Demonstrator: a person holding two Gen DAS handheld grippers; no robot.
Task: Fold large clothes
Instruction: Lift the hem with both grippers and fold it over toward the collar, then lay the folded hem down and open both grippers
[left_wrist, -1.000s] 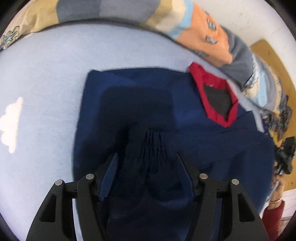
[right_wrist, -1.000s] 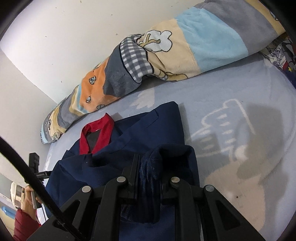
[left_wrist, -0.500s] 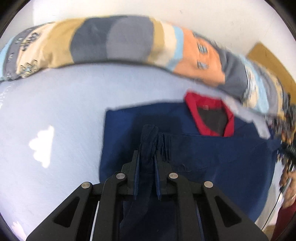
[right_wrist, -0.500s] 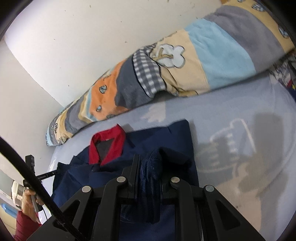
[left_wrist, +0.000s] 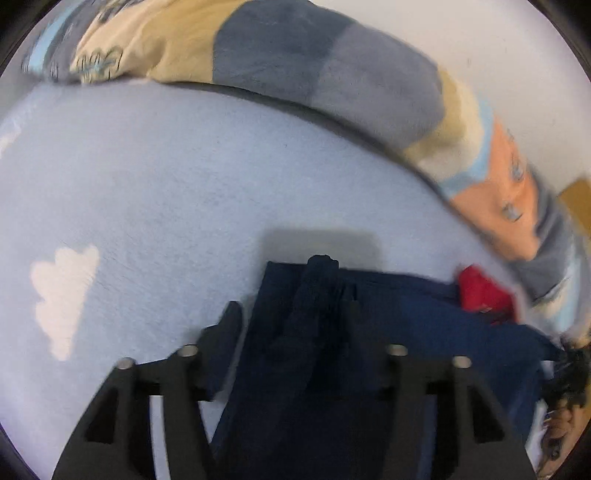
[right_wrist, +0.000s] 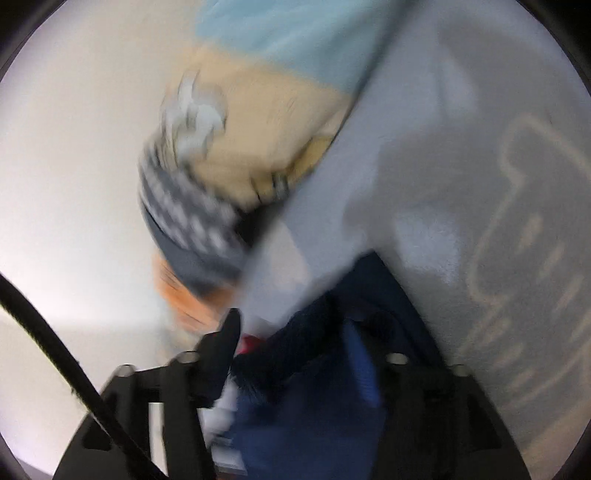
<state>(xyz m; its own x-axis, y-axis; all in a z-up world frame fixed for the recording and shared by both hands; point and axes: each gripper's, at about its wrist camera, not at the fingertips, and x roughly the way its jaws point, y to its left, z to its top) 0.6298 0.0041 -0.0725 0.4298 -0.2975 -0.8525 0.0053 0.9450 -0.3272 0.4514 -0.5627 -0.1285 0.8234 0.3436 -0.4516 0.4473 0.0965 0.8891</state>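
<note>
Both your grippers just opened: left gripper (left_wrist: 295, 314) and right gripper (right_wrist: 299, 332) jaws apart, navy garment (left_wrist: 406, 332) bunched loose between them, lower centre; fold dropped.

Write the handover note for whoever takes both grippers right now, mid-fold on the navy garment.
Left gripper: jaws have just been opening; navy garment bunched between them, no longer pinched.
Right gripper: jaws have just been opening too, dark fabric between them; view blurred.
Garment lies on the pale blue bedsheet, its red collar toward the rolled patchwork blanket.
Done: one fold carried over.
Left: withdraw, smooth, fold again.
</note>
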